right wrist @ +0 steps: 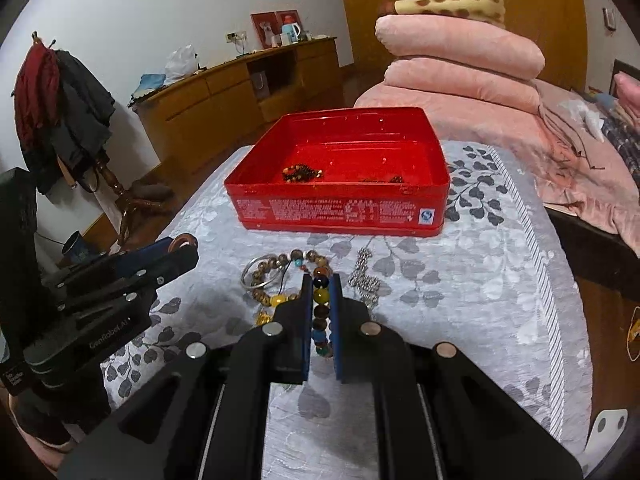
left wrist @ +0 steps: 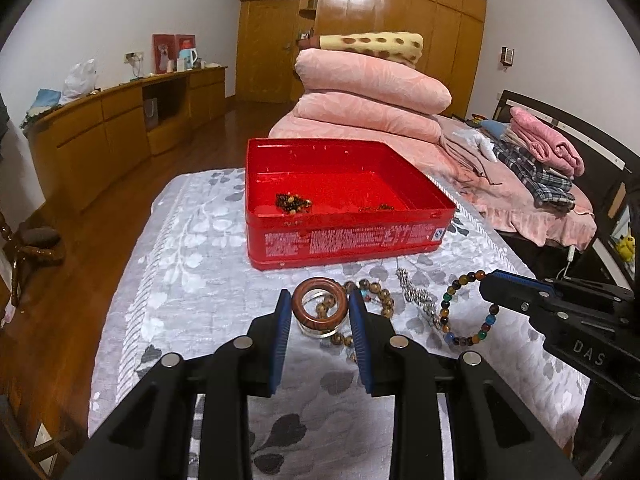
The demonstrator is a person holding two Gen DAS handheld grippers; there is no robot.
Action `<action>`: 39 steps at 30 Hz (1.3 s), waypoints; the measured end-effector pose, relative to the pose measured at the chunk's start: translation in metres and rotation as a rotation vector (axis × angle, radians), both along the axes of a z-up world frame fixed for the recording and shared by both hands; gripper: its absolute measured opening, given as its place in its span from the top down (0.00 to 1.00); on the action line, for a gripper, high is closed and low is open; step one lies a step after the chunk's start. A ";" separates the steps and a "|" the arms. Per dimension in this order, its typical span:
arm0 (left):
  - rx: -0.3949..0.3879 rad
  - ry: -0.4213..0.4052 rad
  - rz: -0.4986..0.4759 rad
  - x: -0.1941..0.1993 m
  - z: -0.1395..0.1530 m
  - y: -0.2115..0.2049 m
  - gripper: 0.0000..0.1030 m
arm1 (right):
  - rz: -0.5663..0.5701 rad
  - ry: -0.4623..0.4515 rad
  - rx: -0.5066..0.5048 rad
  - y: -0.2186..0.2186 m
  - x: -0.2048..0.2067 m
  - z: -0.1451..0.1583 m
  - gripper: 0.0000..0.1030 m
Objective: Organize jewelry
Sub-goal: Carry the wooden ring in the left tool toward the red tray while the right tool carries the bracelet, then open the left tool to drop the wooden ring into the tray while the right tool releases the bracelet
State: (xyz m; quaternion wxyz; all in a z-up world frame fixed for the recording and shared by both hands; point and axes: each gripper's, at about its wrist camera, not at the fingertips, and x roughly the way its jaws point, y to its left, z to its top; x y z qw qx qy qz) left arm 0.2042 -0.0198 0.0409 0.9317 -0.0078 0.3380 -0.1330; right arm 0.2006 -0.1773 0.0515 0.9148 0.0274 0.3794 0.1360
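Wooden ring (left wrist: 319,305), in front of the red tin (left wrist: 344,236), gripped by the left gripper (left wrist: 320,312). Coloured bead bracelet (right wrist: 321,308), also before the tin, clamped in the nearly closed right gripper (right wrist: 321,284). Brown beads (left wrist: 293,201) inside the tin; silver chain (right wrist: 364,280) and silver bangle (right wrist: 260,272) nearby on the tablecloth (right wrist: 480,280).

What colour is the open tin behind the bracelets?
Red tin, white print on its side; clearest in the right wrist view.

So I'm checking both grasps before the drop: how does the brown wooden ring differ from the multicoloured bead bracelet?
The brown wooden ring is one solid, single-coloured band; the multicoloured bead bracelet is a loop of many separate beads. The ring sits between the left gripper's wider-set fingers, while the bracelet is pinched between the right gripper's narrowly spaced fingers. Both are outside the red metal tin.
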 end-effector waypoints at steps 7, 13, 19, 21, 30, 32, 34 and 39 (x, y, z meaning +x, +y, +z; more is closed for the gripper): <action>-0.002 -0.010 0.009 0.016 0.006 -0.003 0.72 | -0.009 -0.013 -0.011 -0.002 0.017 0.007 0.93; -0.005 -0.020 0.024 0.033 0.014 -0.005 0.72 | -0.015 -0.034 -0.026 -0.002 0.033 0.019 0.93; -0.004 -0.035 0.037 0.055 0.026 -0.008 0.72 | -0.009 -0.072 -0.036 0.001 0.053 0.037 0.93; -0.005 -0.038 0.039 0.063 0.030 -0.009 0.72 | -0.008 -0.080 -0.032 0.001 0.060 0.042 0.93; -0.004 -0.025 0.051 0.110 0.034 -0.016 0.72 | -0.004 -0.086 -0.017 -0.001 0.101 0.050 0.93; -0.004 -0.024 0.051 0.120 0.035 -0.018 0.72 | -0.007 -0.078 -0.012 -0.002 0.112 0.049 0.93; -0.007 -0.023 0.050 0.130 0.035 -0.020 0.72 | -0.011 -0.072 -0.003 -0.004 0.123 0.046 0.93; 0.001 -0.009 0.050 0.153 0.027 -0.027 0.72 | -0.024 -0.049 0.001 -0.008 0.149 0.037 0.93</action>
